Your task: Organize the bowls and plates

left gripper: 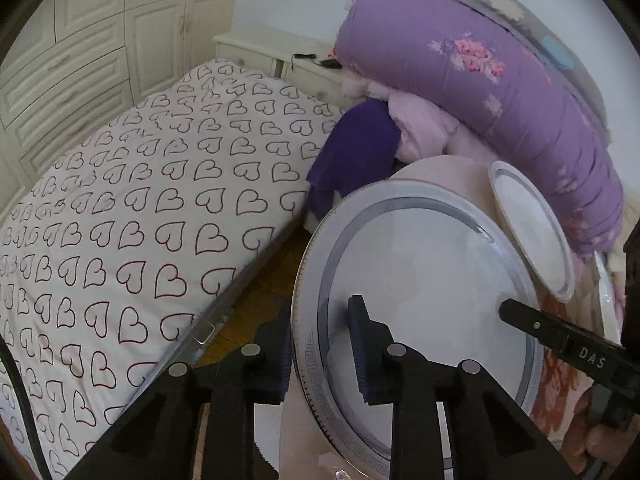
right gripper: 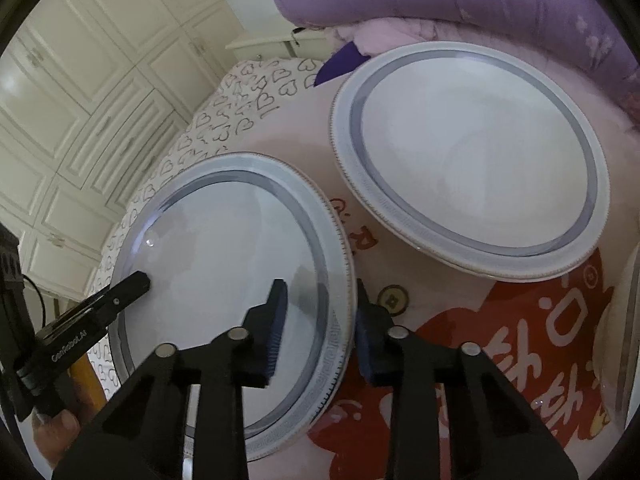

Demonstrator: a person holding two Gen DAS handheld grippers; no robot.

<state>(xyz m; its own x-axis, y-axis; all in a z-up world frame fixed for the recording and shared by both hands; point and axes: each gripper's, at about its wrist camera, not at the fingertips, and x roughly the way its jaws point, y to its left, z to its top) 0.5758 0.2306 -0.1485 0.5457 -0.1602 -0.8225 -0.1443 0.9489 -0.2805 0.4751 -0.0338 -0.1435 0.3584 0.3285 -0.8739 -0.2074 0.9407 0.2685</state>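
Note:
A large white plate with a grey band (left gripper: 424,276) (right gripper: 224,256) lies on a pink cloth with red print (right gripper: 500,344). My left gripper (left gripper: 320,328) is shut on its left rim, one pad on top and the other under the edge. Pinching the opposite rim the same way is my right gripper (right gripper: 320,300). Each view also shows the other gripper's finger lying on the plate. A second matching plate (right gripper: 468,156) (left gripper: 528,236) rests just beyond the first, on the same cloth.
A bed with a heart-print sheet (left gripper: 140,200) lies to the left, with a strip of wooden floor (left gripper: 260,300) between it and the plates. Purple and pink quilts (left gripper: 480,80) are piled behind the plates. Cream wardrobes (right gripper: 80,120) and a nightstand (left gripper: 272,52) line the far wall.

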